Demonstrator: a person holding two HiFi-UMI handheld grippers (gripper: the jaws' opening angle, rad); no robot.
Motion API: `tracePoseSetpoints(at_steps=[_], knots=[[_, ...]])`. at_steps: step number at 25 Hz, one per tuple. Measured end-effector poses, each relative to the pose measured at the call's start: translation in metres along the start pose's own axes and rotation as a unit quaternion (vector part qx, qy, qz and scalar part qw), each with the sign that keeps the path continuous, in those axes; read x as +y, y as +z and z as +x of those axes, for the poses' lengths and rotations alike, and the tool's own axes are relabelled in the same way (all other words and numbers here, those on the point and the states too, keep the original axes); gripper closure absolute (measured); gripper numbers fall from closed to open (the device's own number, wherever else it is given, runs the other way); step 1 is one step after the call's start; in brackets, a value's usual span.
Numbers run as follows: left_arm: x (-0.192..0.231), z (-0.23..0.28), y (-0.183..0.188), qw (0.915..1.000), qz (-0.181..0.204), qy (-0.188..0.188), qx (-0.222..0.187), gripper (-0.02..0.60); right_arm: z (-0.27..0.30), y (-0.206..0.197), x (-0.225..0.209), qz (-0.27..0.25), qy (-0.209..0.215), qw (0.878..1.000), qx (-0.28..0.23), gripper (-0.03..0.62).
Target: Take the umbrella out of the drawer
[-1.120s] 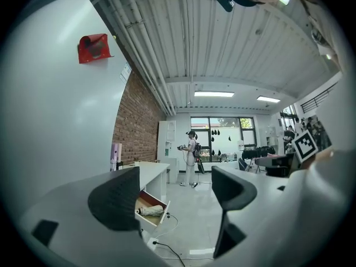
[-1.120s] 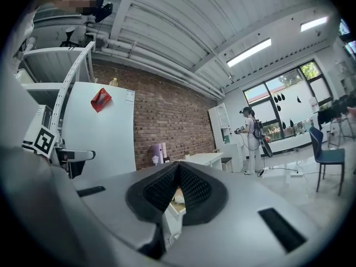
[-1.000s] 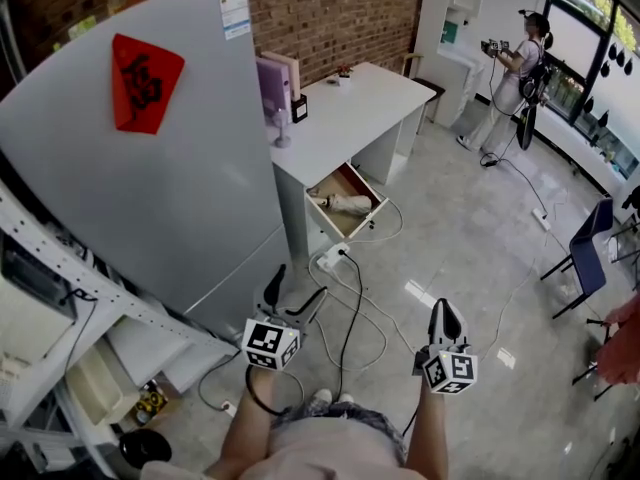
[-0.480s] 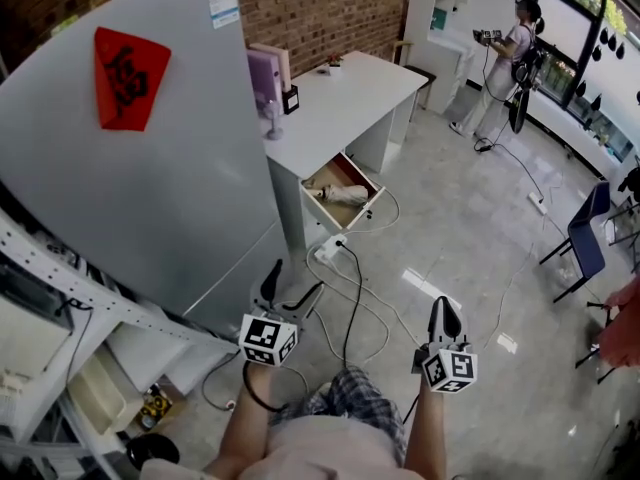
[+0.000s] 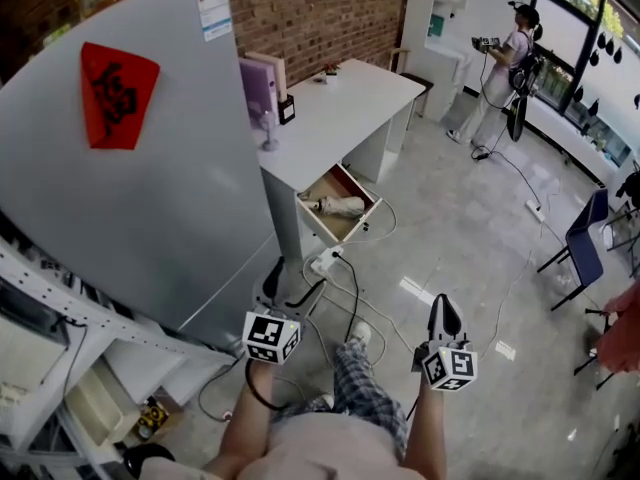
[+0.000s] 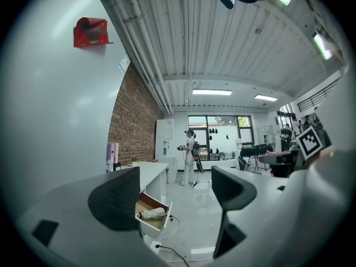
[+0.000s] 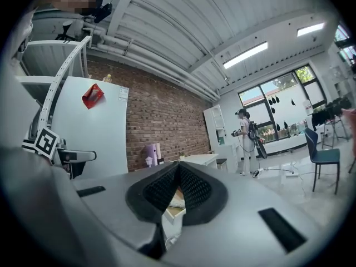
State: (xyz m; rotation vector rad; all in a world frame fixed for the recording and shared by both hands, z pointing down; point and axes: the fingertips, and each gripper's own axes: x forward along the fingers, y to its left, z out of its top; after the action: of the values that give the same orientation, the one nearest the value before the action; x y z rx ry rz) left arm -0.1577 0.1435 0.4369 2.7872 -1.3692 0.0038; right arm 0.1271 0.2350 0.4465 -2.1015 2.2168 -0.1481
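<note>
Shoe (image 5: 361, 333) stepped forward, umbrella (image 5: 341, 206) in drawer (image 5: 366, 217)

Setting: office or studio-type workroom. Evidence: brick wall (image 5: 330, 13), white desk tabletop (image 5: 335, 108), glossy tiled floor (image 5: 470, 238), large windows (image 5: 590, 38), blue chair (image 5: 585, 253), trailing cables (image 5: 345, 298).

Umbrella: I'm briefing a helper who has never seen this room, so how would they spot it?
Find the long white desk beside the brick wall. Under its near end one wood-lined drawer hangs open. The umbrella is the pale folded bundle lying inside it, the only thing seen in the drawer.
</note>
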Motion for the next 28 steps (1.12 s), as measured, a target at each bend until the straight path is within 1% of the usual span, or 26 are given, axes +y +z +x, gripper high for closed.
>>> tracePoseSetpoints(at_steps=[6, 11, 14, 18, 23, 28], knots=[[0.015, 0.041, 0.004, 0.9999, 0.007, 0.013, -0.009, 0.195, 0.054, 0.006, -0.012, -0.004, 0.019, 1.0, -0.009, 0.577], [0.03, 0.091, 0.001, 0.9994, 0.013, 0.031, -0.005, 0.195, 0.114, 0.006, -0.031, 0.001, 0.039, 0.999, -0.013, 0.576], [0.038, 0.136, -0.006, 0.999, 0.013, 0.043, -0.001, 0.195, 0.163, 0.001, -0.05, 0.001, 0.056, 0.998, -0.008, 0.577], [0.052, 0.204, -0.014, 0.9978, 0.015, 0.064, 0.011, 0.195, 0.241, -0.002, -0.077, 0.007, 0.084, 0.996, 0.005, 0.577], [0.078, 0.278, -0.011, 0.9944, 0.01, 0.103, 0.022, 0.196, 0.341, 0.0, -0.099, 0.008, 0.131, 0.991, 0.027, 0.577], [0.104, 0.339, -0.02, 0.9882, 0.0, 0.149, 0.037, 0.196, 0.428, -0.001, -0.117, 0.012, 0.174, 0.984, 0.044, 0.577]])
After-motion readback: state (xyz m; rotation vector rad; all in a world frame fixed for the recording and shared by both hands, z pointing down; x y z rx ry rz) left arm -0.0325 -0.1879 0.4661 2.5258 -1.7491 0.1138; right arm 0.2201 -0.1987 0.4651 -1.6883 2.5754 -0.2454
